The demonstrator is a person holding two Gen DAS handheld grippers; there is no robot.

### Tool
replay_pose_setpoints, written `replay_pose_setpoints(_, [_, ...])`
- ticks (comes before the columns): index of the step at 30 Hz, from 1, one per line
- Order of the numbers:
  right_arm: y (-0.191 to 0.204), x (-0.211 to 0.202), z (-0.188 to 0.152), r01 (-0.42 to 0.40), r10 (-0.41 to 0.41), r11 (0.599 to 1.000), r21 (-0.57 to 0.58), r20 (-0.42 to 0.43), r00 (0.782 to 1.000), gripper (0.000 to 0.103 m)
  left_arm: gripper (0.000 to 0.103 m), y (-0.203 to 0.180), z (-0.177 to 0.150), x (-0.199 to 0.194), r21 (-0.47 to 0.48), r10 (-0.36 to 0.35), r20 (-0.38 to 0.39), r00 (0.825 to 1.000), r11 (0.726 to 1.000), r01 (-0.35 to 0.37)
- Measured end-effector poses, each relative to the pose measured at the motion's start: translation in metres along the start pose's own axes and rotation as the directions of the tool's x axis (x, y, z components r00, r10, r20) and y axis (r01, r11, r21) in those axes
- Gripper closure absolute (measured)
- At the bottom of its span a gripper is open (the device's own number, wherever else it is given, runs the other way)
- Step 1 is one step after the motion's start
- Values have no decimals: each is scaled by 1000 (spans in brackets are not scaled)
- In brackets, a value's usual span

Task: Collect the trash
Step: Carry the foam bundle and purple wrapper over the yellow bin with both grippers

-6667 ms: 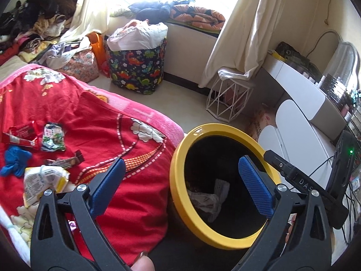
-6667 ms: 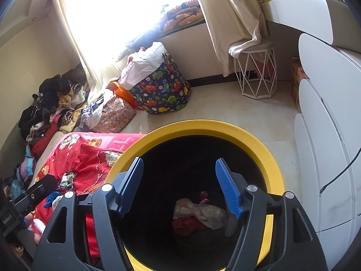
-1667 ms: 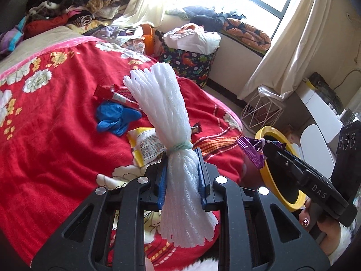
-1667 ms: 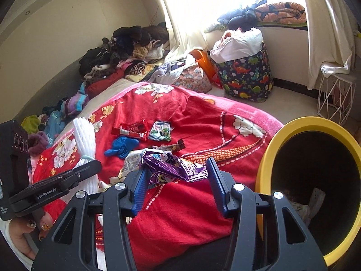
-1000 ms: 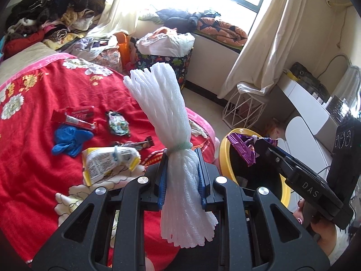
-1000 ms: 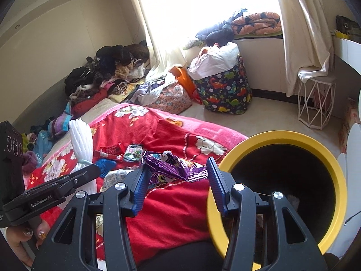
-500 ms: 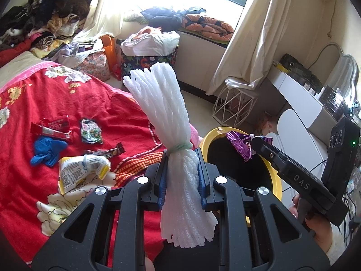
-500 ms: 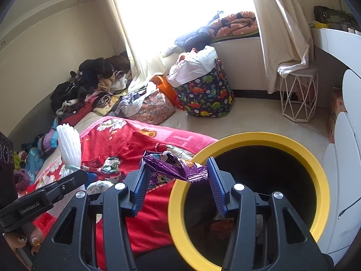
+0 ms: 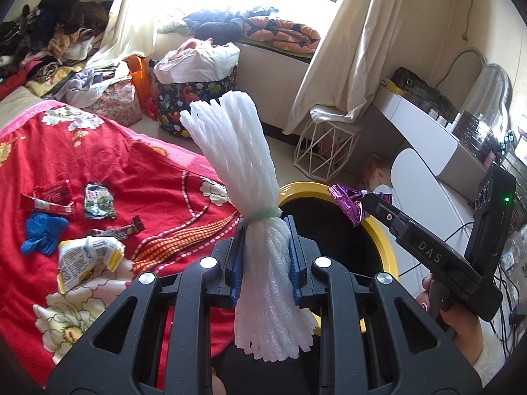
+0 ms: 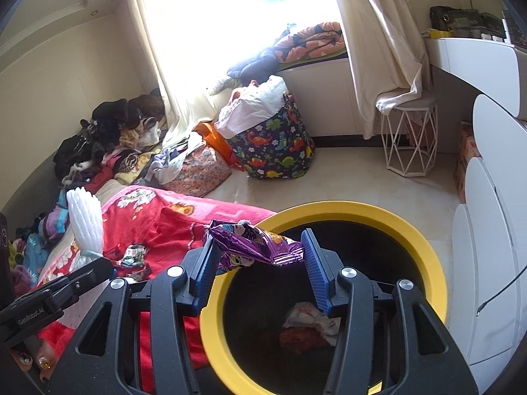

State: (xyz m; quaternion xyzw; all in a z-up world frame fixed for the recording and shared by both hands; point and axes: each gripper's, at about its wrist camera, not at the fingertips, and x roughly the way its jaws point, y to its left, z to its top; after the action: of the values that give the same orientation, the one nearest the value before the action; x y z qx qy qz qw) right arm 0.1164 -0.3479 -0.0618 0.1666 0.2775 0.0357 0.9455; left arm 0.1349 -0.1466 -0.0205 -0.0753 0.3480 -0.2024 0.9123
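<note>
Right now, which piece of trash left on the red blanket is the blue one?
The crumpled blue glove, at the blanket's left side, below the red wrapper; the other pieces are printed wrappers.

window [image 10: 230,10] bright (curtained) | floor [image 10: 346,171] pale | wire stool [image 10: 410,138] white

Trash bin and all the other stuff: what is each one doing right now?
Trash bin: open, partly filled.
White foam netting bundle: clamped upright in left gripper.
Purple snack wrapper: held by right gripper over the bin.
Blue glove: crumpled on red blanket.
</note>
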Motion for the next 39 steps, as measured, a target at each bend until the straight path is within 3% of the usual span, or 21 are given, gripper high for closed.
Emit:
replay_pose_setpoints(28, [-40,-5,11,156,-157,987,41,26,987,56,87,-49,-3,34,67,-98,-48,994,993,102])
replay_pose_setpoints(39, [-53,-1,20,190,-189,980,66,-12,982,56,87,-62,-3,52,70,-140,-94,986,987,147])
